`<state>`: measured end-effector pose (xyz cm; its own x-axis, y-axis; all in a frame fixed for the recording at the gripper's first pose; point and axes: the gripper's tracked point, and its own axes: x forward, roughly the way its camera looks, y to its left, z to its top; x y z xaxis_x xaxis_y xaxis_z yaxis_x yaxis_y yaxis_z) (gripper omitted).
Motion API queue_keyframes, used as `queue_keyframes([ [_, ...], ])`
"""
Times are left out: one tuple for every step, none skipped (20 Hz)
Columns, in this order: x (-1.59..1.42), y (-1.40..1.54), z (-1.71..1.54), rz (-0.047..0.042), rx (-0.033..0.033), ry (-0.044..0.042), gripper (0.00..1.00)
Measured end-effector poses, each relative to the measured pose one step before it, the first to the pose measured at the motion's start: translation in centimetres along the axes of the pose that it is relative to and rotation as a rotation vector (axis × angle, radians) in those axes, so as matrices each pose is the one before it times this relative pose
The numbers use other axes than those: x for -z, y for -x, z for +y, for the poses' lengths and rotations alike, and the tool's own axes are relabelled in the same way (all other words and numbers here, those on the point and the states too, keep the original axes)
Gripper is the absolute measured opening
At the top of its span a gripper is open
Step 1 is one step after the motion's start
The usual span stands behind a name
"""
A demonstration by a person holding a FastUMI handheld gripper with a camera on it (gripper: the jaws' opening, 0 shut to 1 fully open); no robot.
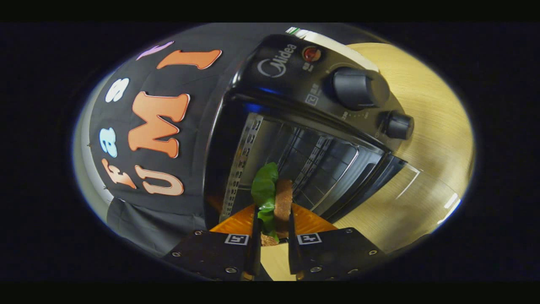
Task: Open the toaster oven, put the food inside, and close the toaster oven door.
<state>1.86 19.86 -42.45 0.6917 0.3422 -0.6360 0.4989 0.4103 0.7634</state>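
We see the gripper (272, 230) with its two fingers drawn close together, leaving only a narrow gap, and in that gap sits the sandwich (274, 198): a slab of brown bread with a green lettuce leaf (264, 188) pressed against it on one side. Both fingers bear on the sandwich, one on the leaf side and one on the bread side, so we take it as firmly pinched and held off any surface. The sandwich stands on edge between the fingers and reaches forward past their tips toward the toaster oven (295, 126), which appears strongly tilted in this view. The oven door (396, 185) is swung fully open and lies out from the oven's mouth over the wooden table (426, 126); its glass catches a few bright reflections. The front end of the sandwich is right at the mouth of the oven, and it seems to be just crossing into the cavity, though we cannot be sure how far in it reaches from this angle. Inside the oven, beyond the sandwich, we make out the wire rack (325, 160) and the perforated metal side wall. On the oven's control panel, beside the cavity, there are a red lamp (311, 54) and two dark knobs (354, 88).
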Motion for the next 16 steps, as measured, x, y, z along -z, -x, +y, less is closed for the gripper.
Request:
queue_keyframes([
  [-0.201, -0.299, -0.043, -0.02212, 0.00101, -0.00327, 0.27],
  [-0.239, -0.483, 0.001, -0.02043, 0.00088, -0.00139, 0.27],
  [-0.236, -0.400, 0.093, -0.02659, 0.00317, 0.00020, 0.27],
  [-0.064, -0.436, -0.211, -0.02351, 0.01717, 0.00064, 0.27],
  [-0.120, -0.445, -0.112, -0.01372, 0.01634, 0.00298, 0.27],
  [-0.029, -0.257, 0.071, -0.01320, 0.01606, 0.02372, 0.27],
  [0.129, -0.015, -0.060, -0.01273, 0.00994, 0.03382, 0.27],
  [0.054, 0.061, -0.143, -0.00692, 0.01113, 0.03303, 0.27],
  [0.017, 0.274, -0.027, 0.00276, 0.00900, 0.01993, 0.30],
  [0.160, 0.216, -0.313, 0.01718, 0.02435, 0.00229, 0.34],
  [0.038, 0.228, -0.299, 0.01358, 0.02427, 0.00745, 0.37],
  [-0.140, 0.139, -0.509, 0.00246, 0.02460, 0.03337, 0.47],
  [-0.528, 0.849, -0.317, -0.00609, 0.01172, 0.04300, 0.52],
  [-0.297, 0.468, -0.452, 0.00138, 0.02017, 0.04317, 0.59],
  [0.114, 0.625, -0.306, 0.02432, 0.01878, 0.04001, 0.63],
  [0.259, 0.589, -0.266, 0.02072, 0.00509, 0.03536, 0.70],
])
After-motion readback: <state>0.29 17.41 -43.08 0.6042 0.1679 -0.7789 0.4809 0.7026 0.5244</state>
